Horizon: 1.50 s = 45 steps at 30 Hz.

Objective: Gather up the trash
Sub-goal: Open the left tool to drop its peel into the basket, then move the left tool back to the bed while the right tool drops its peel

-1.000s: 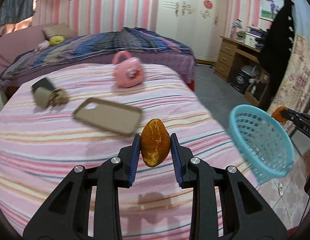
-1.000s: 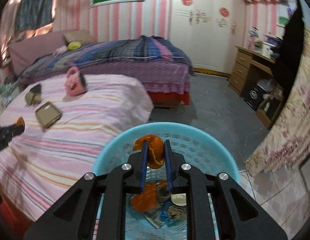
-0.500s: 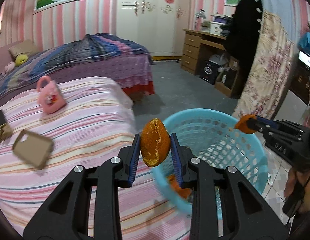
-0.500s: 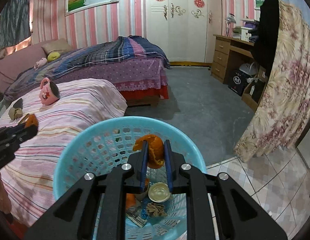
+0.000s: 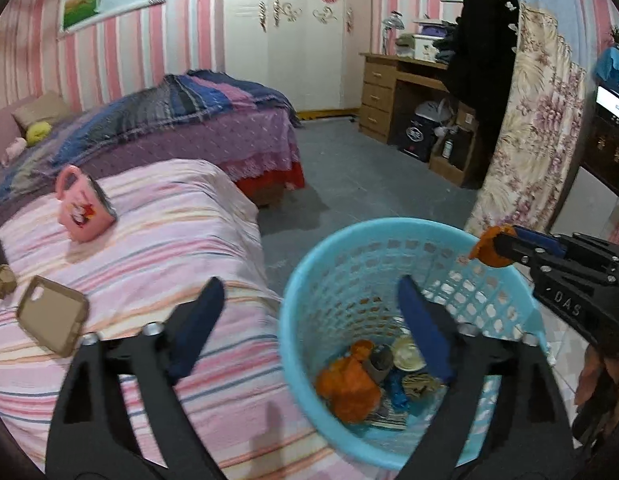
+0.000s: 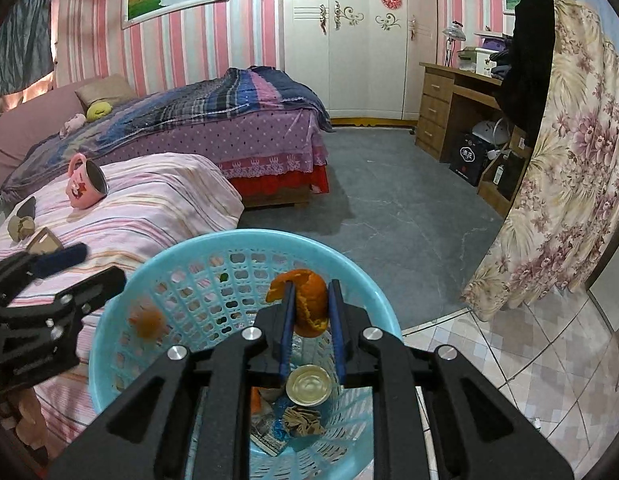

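The left gripper (image 5: 309, 320), jaws opening and now empty, has dropped its orange peel (image 6: 146, 322) into the blue basket (image 5: 309, 272), whose rim the right gripper (image 6: 312, 312) clamps beside another peel (image 6: 309, 300).

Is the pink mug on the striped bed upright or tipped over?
Tipped: the pink mug lies on its side on the striped bed, dark mouth facing sideways, handle up.

Pink mug (image 5: 83, 210) lay tipped on striped bedspread (image 5: 181, 236); tan phone case (image 5: 51, 315) nearby; wooden desk (image 6: 449, 100) beyond.
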Each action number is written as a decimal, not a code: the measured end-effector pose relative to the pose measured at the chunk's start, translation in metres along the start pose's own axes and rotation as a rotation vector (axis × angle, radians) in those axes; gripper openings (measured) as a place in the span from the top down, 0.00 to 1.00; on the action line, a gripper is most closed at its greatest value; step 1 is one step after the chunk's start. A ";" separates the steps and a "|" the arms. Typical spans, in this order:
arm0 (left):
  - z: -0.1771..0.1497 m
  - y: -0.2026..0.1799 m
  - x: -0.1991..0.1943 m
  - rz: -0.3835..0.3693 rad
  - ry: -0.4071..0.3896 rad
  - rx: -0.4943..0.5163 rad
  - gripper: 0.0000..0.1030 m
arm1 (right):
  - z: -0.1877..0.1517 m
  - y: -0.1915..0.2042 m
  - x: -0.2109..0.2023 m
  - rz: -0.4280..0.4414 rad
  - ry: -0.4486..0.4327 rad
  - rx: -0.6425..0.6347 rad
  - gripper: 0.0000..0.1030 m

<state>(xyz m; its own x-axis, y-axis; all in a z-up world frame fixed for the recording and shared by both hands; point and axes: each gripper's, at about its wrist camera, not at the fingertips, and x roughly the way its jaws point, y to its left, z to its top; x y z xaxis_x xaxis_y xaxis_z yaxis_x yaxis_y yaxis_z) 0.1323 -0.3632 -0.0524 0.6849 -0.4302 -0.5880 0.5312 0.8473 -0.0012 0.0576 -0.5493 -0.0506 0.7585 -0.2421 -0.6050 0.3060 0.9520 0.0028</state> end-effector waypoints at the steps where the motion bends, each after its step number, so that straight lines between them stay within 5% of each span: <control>1: 0.000 0.003 -0.001 0.012 -0.003 -0.002 0.08 | 0.000 0.002 0.001 -0.001 0.002 0.001 0.81; 3: -0.002 0.012 -0.004 0.043 -0.006 -0.010 0.06 | 0.000 0.002 0.001 -0.012 0.001 0.015 0.78; 5: -0.003 0.023 -0.007 0.055 -0.006 -0.017 0.06 | 0.001 0.004 0.000 -0.020 -0.012 0.018 0.47; 6: -0.004 0.028 -0.009 0.062 -0.007 -0.022 0.06 | 0.001 0.005 0.000 -0.025 -0.018 0.019 0.41; 11: -0.012 0.057 -0.025 0.114 -0.022 -0.044 0.06 | 0.001 0.010 0.004 -0.051 -0.014 0.026 0.21; 26: -0.047 0.178 -0.100 0.285 -0.083 -0.178 0.05 | 0.013 0.062 0.001 0.018 -0.047 -0.070 0.16; 45: -0.101 0.330 -0.167 0.523 -0.081 -0.353 0.05 | 0.028 0.247 0.004 0.238 -0.078 -0.256 0.15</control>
<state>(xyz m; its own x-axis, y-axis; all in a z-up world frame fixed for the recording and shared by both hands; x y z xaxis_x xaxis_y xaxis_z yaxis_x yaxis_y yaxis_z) 0.1421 0.0197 -0.0364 0.8521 0.0583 -0.5202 -0.0713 0.9974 -0.0050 0.1526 -0.3206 -0.0304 0.8361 -0.0116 -0.5484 -0.0312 0.9971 -0.0687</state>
